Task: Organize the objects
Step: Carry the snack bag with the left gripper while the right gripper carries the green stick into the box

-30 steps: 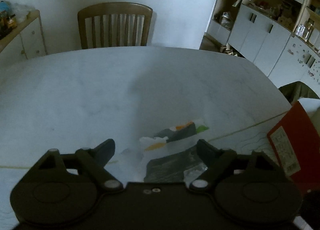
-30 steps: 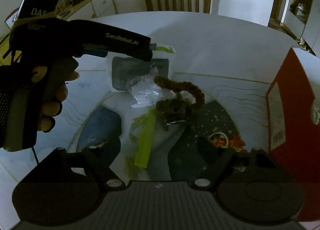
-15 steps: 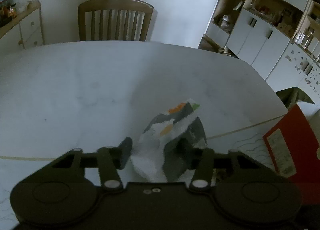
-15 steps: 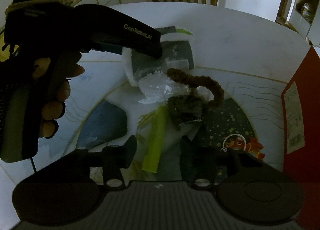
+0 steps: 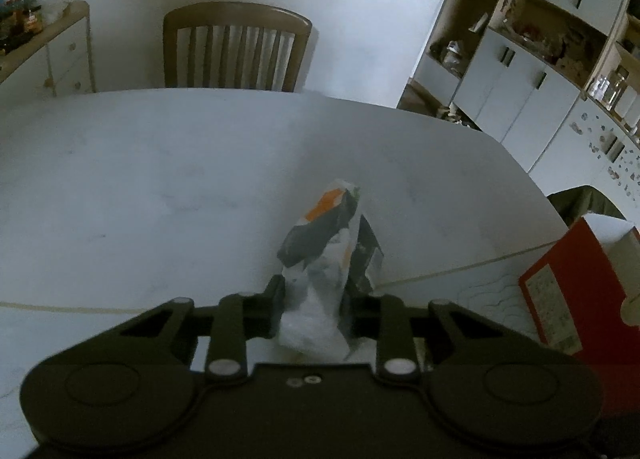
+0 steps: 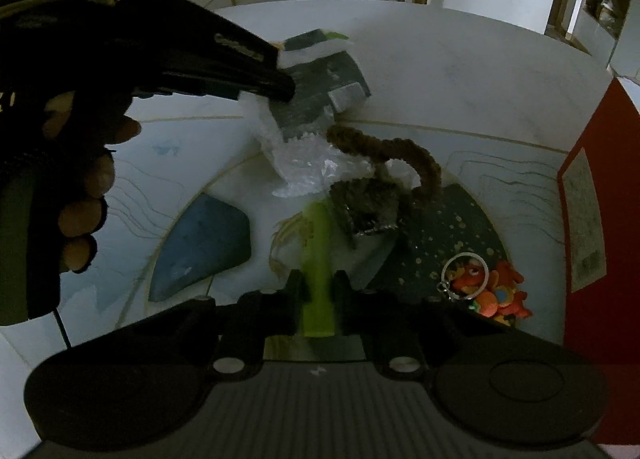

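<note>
A crumpled white, grey and orange packet (image 5: pixel 320 243) stands up between the fingers of my left gripper (image 5: pixel 314 307), whose jaws are closing and pinch its lower end. From the right wrist view the left gripper (image 6: pixel 280 87) holds that packet (image 6: pixel 324 75) at the far side of the pile. My right gripper (image 6: pixel 318 299) has its jaws closing on the near end of a lime green strip (image 6: pixel 316 243), which lies on the table. A brown fuzzy cord (image 6: pixel 392 151), clear crinkled plastic (image 6: pixel 312 167) and a dark glittery pouch (image 6: pixel 368 207) lie just beyond.
A red box (image 6: pixel 600 219) stands at the right edge of the white patterned table (image 5: pixel 160 179). An orange toy on a key ring (image 6: pixel 496 295) lies near the box. A wooden chair (image 5: pixel 236 47) is behind the table, cupboards (image 5: pixel 540 71) to the right.
Both grippers have closed from wide open. The packet, flat on the table before, is now pinched and pulled upright. The right fingers have come in on the green strip.
</note>
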The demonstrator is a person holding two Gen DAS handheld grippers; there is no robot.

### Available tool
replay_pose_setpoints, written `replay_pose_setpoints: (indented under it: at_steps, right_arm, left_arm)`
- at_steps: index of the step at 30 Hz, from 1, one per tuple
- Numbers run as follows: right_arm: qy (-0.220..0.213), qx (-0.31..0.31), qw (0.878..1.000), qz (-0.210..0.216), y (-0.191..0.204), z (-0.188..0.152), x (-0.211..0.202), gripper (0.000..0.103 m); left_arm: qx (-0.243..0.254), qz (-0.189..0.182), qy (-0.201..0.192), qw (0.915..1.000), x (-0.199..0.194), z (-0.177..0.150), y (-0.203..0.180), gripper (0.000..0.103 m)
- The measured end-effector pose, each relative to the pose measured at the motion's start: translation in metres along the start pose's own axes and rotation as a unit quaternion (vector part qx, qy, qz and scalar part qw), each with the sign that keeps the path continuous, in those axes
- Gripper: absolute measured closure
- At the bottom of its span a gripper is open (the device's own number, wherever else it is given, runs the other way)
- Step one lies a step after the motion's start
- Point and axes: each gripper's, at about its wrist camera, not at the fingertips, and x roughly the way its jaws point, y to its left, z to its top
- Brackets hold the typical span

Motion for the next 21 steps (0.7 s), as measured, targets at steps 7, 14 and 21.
replay_pose_setpoints:
  at_steps: [7,14,21]
  right_arm:
    - [-0.010,0.022,1.000,0.014,-0.005,-0.004,-0.023,0.087]
    - [-0.032,0.032,0.999,0.030,-0.008,-0.010,-0.057,0.087]
    - [-0.052,0.051,0.996,0.043,-0.019,-0.015,-0.097,0.087]
  left_arm:
    - [-0.017,0.009,-0.020,0.9996,-0.025,0.004,0.001,0.078]
    - [-0.022,0.009,-0.041,0.9989,-0.056,0.005,0.001,0.078]
    - [-0.024,0.009,-0.053,0.9983,-0.088,0.002,-0.014,0.078]
